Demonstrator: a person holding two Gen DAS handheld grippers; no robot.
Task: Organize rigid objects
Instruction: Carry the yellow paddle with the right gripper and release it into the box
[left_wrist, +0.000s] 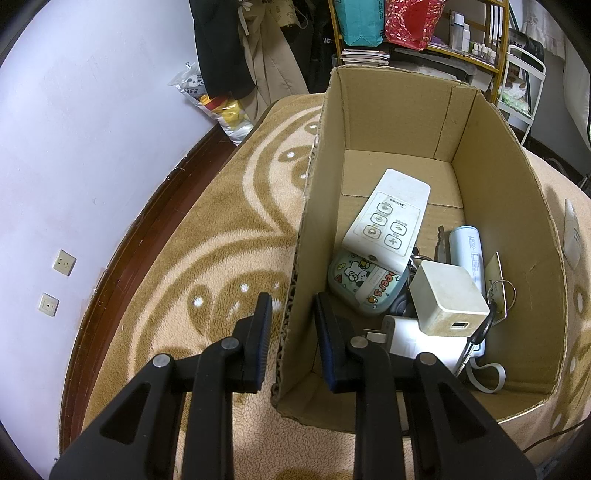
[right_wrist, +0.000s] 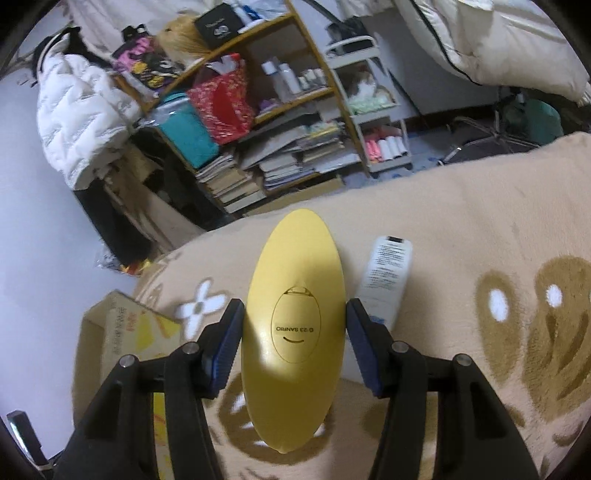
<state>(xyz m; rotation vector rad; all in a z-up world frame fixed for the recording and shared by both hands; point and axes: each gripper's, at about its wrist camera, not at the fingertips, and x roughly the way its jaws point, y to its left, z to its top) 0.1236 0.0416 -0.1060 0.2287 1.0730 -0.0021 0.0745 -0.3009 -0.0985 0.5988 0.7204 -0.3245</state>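
Yellow case (right_wrist: 295, 325) lies lengthwise between the right gripper (right_wrist: 293, 343) pads, clasped across its width; the box (left_wrist: 513, 206) wall sits between the left gripper's (left_wrist: 291, 332) parted fingers.

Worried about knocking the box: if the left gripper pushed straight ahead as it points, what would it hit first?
Probably the brown cardboard box itself: the left gripper straddles its near side wall, one finger outside, one inside. Further in lies the cartoon-printed teal case, though depth is unclear.
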